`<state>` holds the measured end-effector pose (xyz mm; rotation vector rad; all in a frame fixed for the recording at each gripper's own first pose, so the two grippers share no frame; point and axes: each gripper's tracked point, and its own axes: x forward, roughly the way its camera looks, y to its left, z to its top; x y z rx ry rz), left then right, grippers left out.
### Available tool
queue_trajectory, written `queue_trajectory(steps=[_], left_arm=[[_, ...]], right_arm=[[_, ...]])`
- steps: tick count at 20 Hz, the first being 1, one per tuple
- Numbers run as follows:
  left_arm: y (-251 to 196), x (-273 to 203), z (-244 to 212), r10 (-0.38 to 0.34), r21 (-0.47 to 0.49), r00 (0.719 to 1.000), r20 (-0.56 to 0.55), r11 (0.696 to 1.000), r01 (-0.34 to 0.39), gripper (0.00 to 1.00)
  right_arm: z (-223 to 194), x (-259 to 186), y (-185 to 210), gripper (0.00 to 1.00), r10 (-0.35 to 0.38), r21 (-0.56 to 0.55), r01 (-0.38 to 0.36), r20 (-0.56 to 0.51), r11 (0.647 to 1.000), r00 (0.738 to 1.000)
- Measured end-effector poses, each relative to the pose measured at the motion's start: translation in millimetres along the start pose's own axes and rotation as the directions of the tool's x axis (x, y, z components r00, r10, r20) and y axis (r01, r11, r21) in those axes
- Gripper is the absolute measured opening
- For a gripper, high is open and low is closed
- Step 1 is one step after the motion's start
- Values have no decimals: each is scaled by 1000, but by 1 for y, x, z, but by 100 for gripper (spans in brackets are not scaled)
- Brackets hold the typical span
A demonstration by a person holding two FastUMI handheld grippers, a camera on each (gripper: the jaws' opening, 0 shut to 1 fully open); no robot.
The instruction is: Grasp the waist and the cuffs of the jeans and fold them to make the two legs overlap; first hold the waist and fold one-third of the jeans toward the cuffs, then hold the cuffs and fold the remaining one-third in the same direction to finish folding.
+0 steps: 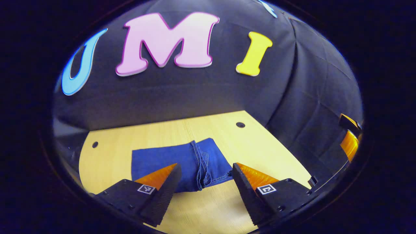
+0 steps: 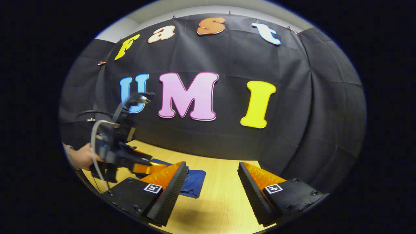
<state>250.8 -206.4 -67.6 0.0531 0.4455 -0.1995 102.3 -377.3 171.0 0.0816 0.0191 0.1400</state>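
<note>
Left gripper view: folded jeans (image 1: 182, 164) on table (image 1: 260, 146)

text: no readable words, brands or numbers | markers: small square black-and-white coded tag (image 1: 145, 189) on the left claw (image 1: 204, 175) finger at 7 o'clock, a second tag (image 1: 266, 188) at 5 o'clock | right claw (image 2: 213, 175): same kind of tags (image 2: 152, 188), pattern not legible

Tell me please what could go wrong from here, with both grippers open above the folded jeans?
The jeans lie folded on the table, with a bulky seam edge on top; that flap might spring open. The left gripper hovers open close above, so a careless move could drag the fold. The right gripper seems clear.
</note>
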Motion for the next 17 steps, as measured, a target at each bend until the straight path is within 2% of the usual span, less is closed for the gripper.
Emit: queue_trajectory(steps=[1,3,5,8,10,12,13,15,17], left_arm=[[-8,-36,-8,-7,-7,1000,10,1000,7,98],[-16,-111,-27,15,-17,994,104,1000,-14,97],[-15,-176,-46,98,-38,980,170,995,-93,96],[-6,-258,-59,203,-45,943,263,979,-198,97],[-7,-292,-54,215,-63,924,315,977,-206,96],[-5,-297,-52,217,-57,915,339,976,-210,96],[-1,-297,-54,244,-64,915,322,970,-237,96],[0,-304,-54,258,-79,908,330,966,-246,97],[7,-323,-43,274,-99,890,366,962,-255,97]], right_arm=[[4,-13,9,98,-7,23,7,4,1000,1000],[10,-41,36,98,13,54,-14,22,998,1000],[11,-79,59,98,51,0,-51,33,999,998],[19,-120,89,97,109,-63,-106,45,992,993],[30,-139,101,97,118,-50,-115,60,992,991],[28,-155,108,97,113,-68,-109,60,992,992],[26,-160,111,97,124,-62,-121,49,991,991],[36,-165,113,97,130,-58,-127,68,990,989],[50,-166,108,97,117,-65,-111,96,992,989]])
